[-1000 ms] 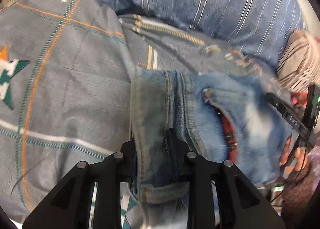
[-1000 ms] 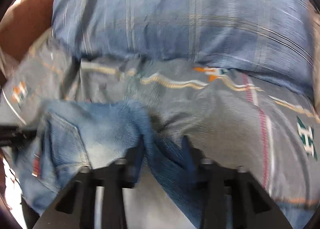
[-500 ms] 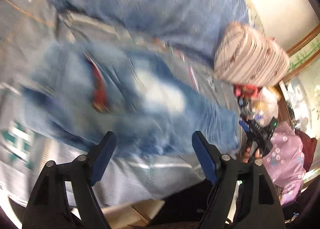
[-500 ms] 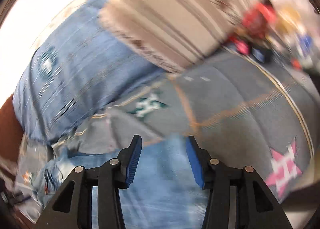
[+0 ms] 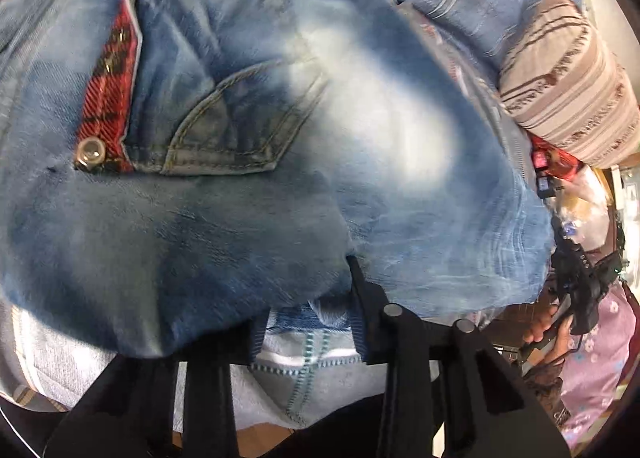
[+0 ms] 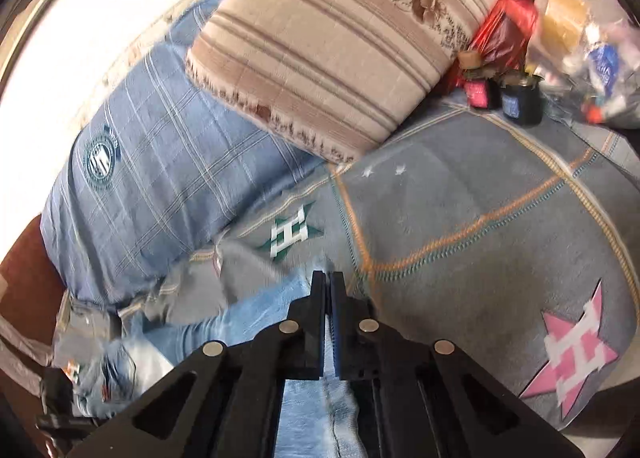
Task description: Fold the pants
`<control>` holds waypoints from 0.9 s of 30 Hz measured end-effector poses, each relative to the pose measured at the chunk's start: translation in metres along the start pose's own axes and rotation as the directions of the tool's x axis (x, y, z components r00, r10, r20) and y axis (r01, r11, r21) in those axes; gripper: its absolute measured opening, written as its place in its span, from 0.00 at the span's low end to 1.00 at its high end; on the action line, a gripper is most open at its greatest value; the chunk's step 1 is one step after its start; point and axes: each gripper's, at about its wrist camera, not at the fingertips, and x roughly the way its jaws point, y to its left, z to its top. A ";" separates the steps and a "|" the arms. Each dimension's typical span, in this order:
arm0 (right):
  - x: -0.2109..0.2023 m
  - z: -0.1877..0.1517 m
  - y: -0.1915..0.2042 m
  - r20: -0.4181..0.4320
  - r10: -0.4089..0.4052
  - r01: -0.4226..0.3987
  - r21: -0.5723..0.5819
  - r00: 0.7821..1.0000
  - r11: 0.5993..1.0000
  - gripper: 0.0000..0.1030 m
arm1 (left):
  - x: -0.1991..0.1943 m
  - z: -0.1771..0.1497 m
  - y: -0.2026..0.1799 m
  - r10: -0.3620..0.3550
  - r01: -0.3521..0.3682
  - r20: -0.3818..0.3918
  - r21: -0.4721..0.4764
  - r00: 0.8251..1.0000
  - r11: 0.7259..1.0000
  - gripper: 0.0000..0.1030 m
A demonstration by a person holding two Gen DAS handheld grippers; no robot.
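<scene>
Pants [image 5: 248, 162]: no brand legible; bedspread [image 6: 460, 218] shows "H".

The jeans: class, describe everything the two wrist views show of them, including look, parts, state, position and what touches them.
The jeans are faded light-blue denim with a whitish worn patch, a stitched pocket, red plaid lining and a metal button. They lie bunched, not yet neatly folded, on the grey patterned bedspread. The left gripper is open, with denim draped over its left finger. The right gripper is shut on a thin edge of the fabric.
</scene>
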 end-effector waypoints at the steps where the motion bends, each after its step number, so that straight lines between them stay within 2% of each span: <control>1: 0.007 -0.001 -0.002 -0.027 -0.021 0.021 -0.004 0.999 1.000 0.01 | -0.001 -0.001 -0.001 0.004 -0.004 0.003 0.005 1.000 1.000 0.31; 3: 0.032 -0.009 -0.011 -0.134 -0.100 0.095 -0.043 0.986 0.995 0.02 | -0.002 -0.003 -0.005 0.020 -0.020 -0.004 0.027 1.000 0.999 0.31; 4: 0.035 -0.012 -0.016 -0.154 -0.133 0.128 -0.042 0.979 0.991 0.03 | -0.002 -0.003 -0.007 0.021 -0.020 -0.012 0.033 1.000 0.999 0.31; 5: 0.026 -0.015 -0.022 -0.142 -0.148 0.148 -0.013 0.979 0.989 0.08 | -0.003 -0.004 -0.008 0.015 -0.014 -0.020 0.036 1.000 0.999 0.31; 6: 0.014 -0.017 -0.025 -0.117 -0.120 0.123 0.017 0.986 0.992 0.08 | -0.006 -0.007 -0.009 0.006 -0.004 -0.030 0.044 1.000 0.999 0.31; 7: -0.006 -0.020 -0.030 -0.078 -0.081 0.086 0.058 0.994 0.995 0.13 | -0.010 -0.009 -0.011 -0.007 0.009 -0.036 0.059 0.999 0.998 0.31; 8: -0.024 -0.024 -0.032 -0.057 -0.060 0.065 0.084 0.997 0.994 0.33 | -0.016 -0.013 -0.014 -0.027 0.031 -0.041 0.085 0.999 0.996 0.31; 10: -0.054 -0.038 -0.039 -0.024 -0.025 0.028 0.124 0.999 0.992 0.58 | -0.029 -0.022 -0.022 -0.061 0.067 -0.043 0.149 0.997 0.987 0.31; 11: -0.069 -0.049 -0.041 -0.012 0.005 -0.003 0.147 1.000 0.989 0.63 | -0.038 -0.026 -0.031 -0.072 0.077 -0.032 0.193 0.997 0.978 0.31; 13: -0.085 -0.073 -0.044 -0.045 0.074 -0.064 0.198 0.996 0.978 0.63 | -0.053 -0.031 -0.045 -0.066 0.063 0.005 0.263 0.998 0.963 0.38; 15: -0.079 -0.099 -0.049 -0.103 0.174 -0.136 0.301 0.979 0.944 0.63 | -0.066 -0.030 -0.059 -0.064 0.043 0.055 0.323 0.996 0.945 0.50; 18: -0.049 -0.109 -0.054 -0.135 0.264 -0.186 0.421 0.955 0.888 0.63 | -0.072 -0.020 -0.083 -0.054 0.014 0.101 0.360 0.993 0.933 0.50; 20: -0.037 -0.109 -0.054 -0.126 0.252 -0.168 0.460 0.959 0.872 0.66 | -0.070 -0.010 -0.097 -0.068 0.027 0.101 0.363 0.993 0.931 0.50; 21: -0.028 -0.111 -0.056 -0.143 0.248 -0.147 0.500 0.958 0.854 0.66 | -0.067 -0.005 -0.106 -0.071 0.029 0.102 0.368 0.992 0.929 0.50; 23: -0.015 -0.113 -0.058 -0.136 0.272 -0.155 0.550 0.953 0.821 0.66 | -0.061 0.001 -0.118 -0.060 0.018 0.098 0.384 0.993 0.923 0.51; 24: -0.009 -0.114 -0.059 -0.134 0.266 -0.146 0.568 0.955 0.810 0.61 | -0.056 0.004 -0.128 -0.052 0.012 0.090 0.394 0.995 0.919 0.51; 25: -0.006 -0.113 -0.059 -0.134 0.269 -0.147 0.571 0.954 0.808 0.25 | -0.054 0.004 -0.135 -0.051 0.013 0.083 0.407 0.995 0.913 0.51; 26: -0.005 -0.109 -0.058 -0.122 0.283 -0.171 0.553 0.951 0.816 0.07 | -0.050 0.004 -0.147 -0.048 0.009 0.081 0.425 0.996 0.905 0.51; 27: -0.013 -0.101 -0.052 -0.079 0.299 -0.221 0.504 0.951 0.835 0.07 | -0.048 0.004 -0.156 -0.043 0.000 0.086 0.442 0.995 0.897 0.51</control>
